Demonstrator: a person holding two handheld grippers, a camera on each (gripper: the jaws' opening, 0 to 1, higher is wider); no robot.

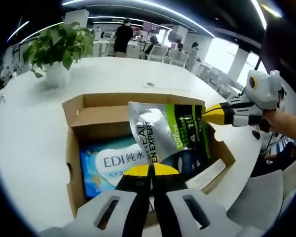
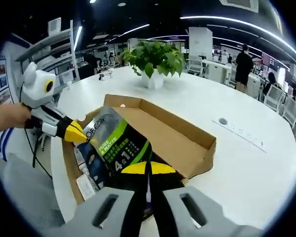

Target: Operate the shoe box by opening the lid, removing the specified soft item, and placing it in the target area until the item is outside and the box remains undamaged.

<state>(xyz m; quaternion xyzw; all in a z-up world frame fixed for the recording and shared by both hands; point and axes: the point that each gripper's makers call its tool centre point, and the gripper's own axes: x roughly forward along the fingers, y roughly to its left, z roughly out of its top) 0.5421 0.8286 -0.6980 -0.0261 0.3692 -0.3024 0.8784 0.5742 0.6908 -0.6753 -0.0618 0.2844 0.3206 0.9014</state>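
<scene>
Two grippers, my left (image 1: 150,170) and right (image 2: 148,169), each pinch an edge of the foil pouch (image 1: 165,133) raised over the open box (image 1: 79,106), and it looks light, limp and slippery, so I'd grip the sealed edges.

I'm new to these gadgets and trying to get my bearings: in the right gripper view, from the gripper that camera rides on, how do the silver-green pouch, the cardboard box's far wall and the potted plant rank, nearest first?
1. Silver-green pouch, gripped at the right gripper.
2. Cardboard box's far wall, beyond the pouch.
3. Potted plant, far across the white table.
</scene>
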